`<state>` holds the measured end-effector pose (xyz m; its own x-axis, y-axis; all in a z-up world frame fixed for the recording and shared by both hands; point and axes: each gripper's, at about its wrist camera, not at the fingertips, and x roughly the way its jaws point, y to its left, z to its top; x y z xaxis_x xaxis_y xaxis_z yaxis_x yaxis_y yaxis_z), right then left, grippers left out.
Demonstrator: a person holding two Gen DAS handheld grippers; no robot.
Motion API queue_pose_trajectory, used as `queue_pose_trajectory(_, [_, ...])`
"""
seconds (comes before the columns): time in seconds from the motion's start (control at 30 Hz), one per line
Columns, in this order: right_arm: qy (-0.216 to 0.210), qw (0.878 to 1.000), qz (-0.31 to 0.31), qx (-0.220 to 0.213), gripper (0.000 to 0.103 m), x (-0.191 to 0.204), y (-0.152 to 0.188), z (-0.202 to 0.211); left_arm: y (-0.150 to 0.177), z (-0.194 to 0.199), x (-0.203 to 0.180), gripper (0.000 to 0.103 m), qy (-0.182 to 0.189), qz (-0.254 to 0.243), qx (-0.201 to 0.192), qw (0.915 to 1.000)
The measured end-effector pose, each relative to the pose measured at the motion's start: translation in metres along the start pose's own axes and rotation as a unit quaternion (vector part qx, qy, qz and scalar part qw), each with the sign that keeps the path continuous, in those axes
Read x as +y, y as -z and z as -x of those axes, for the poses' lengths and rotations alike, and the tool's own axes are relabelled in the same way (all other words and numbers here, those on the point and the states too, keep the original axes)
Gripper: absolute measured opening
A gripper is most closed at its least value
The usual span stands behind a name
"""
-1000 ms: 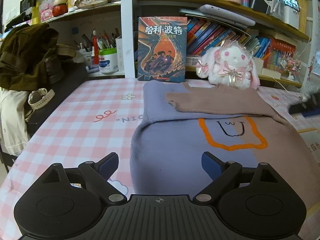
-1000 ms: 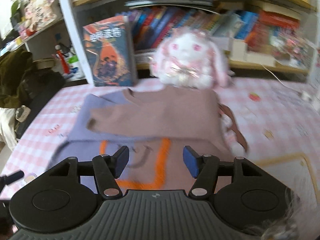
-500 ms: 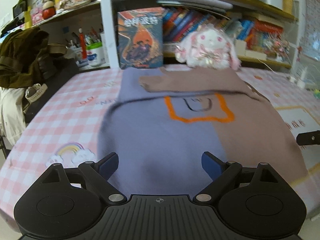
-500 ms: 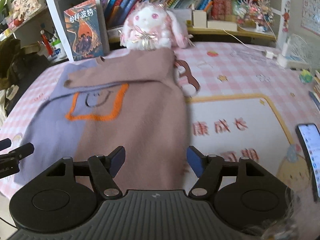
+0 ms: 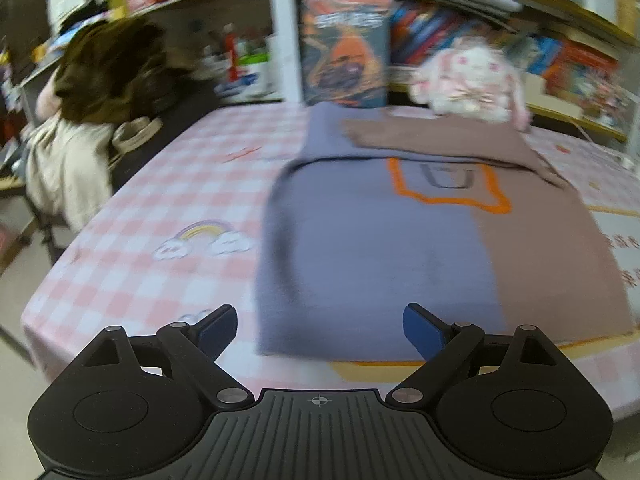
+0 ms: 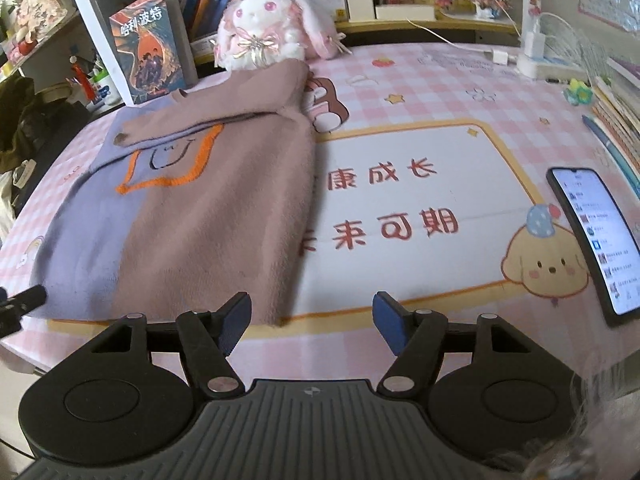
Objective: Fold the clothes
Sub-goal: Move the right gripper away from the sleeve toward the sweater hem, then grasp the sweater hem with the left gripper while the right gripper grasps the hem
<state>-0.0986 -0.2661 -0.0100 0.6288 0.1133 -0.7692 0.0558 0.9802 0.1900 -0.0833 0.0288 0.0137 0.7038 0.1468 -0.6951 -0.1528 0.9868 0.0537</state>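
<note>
Ahead of both tools, sweater [image 6: 192, 200] lies flat on table [image 6: 420, 80], sleeves folded across chest, long axis running away. Left gripper [image 5: 318, 330] faces the hem squarely; right gripper [image 6: 310, 322] sits off its right corner. Both gape, holding nothing.

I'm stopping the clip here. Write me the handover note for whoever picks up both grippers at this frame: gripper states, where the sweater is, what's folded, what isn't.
Left gripper: open, empty, at the near table edge in front of the sweater's purple half.
Right gripper: open, empty, near the hem's brown corner.
Sweater: purple and brown, flat on the pink checked tablecloth, collar toward the plush rabbit, hem toward you.
Done: the brown sleeve is folded across the chest, and the purple side looks tucked in too.
Left: probably fold the hem up toward the collar.
Mind the phone lying to the right.
</note>
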Motion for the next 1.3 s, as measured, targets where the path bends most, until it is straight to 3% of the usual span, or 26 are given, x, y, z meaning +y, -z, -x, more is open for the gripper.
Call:
queue_pose_trajectory(0.2, [0.0,1.0,-0.017,-0.005,0.059,-0.003,-0.007,-0.006,-0.006,-0.017,0.033,0.091,0.0,0.041,0.022,0.9989])
queue_pose_trajectory(0.27, [0.003,1.0,-0.023,-0.003,0.054,-0.002,-0.01,-0.011,-0.009,-0.022,0.04,0.084,0.005,0.052,0.024,0.9983])
queue_pose_trajectory(0.4, [0.01,1.0,-0.025,0.0,0.049,-0.001,-0.014,-0.019,-0.012,-0.033,0.046,0.061,0.016,0.066,0.036,0.997])
queue_pose_trajectory(0.47, [0.013,1.0,-0.027,0.002,0.045,0.0,-0.016,-0.023,-0.014,-0.04,0.049,0.058,0.021,0.073,0.044,0.9961])
queue_pose_trajectory(0.6, [0.014,1.0,-0.025,0.006,0.039,0.003,-0.021,-0.031,-0.017,-0.052,0.053,0.043,0.031,0.086,0.061,0.994])
queue_pose_trajectory(0.7, [0.016,1.0,-0.022,0.015,0.03,0.006,-0.021,-0.037,-0.019,-0.06,0.056,0.036,0.038,0.094,0.069,0.9925])
queue_pose_trajectory(0.8, [0.015,1.0,-0.015,0.023,0.02,0.009,-0.021,-0.041,-0.022,-0.062,0.056,0.019,0.045,0.097,0.069,0.9919])
queue_pose_trajectory(0.83, [0.013,1.0,-0.009,0.023,0.014,0.012,-0.021,-0.041,-0.022,-0.063,0.056,0.008,0.048,0.098,0.069,0.9917])
queue_pose_trajectory(0.87, [0.012,1.0,-0.003,0.024,0.006,0.014,-0.021,-0.042,-0.023,-0.064,0.056,0.005,0.05,0.098,0.069,0.9915])
queue_pose_trajectory(0.97, [0.011,1.0,0.009,0.019,0.001,0.021,-0.023,-0.042,-0.029,-0.055,0.052,0.004,0.054,0.082,0.046,0.9941])
queue_pose_trajectory(1.1, [-0.021,0.999,0.01,-0.031,0.001,0.028,-0.035,-0.024,-0.04,-0.034,0.037,0.004,0.079,0.041,-0.004,0.9961])
queue_pose_trajectory(1.3, [-0.049,0.998,0.017,-0.029,0.001,0.039,-0.043,-0.023,-0.038,-0.045,0.048,0.006,0.093,0.076,0.019,0.9926])
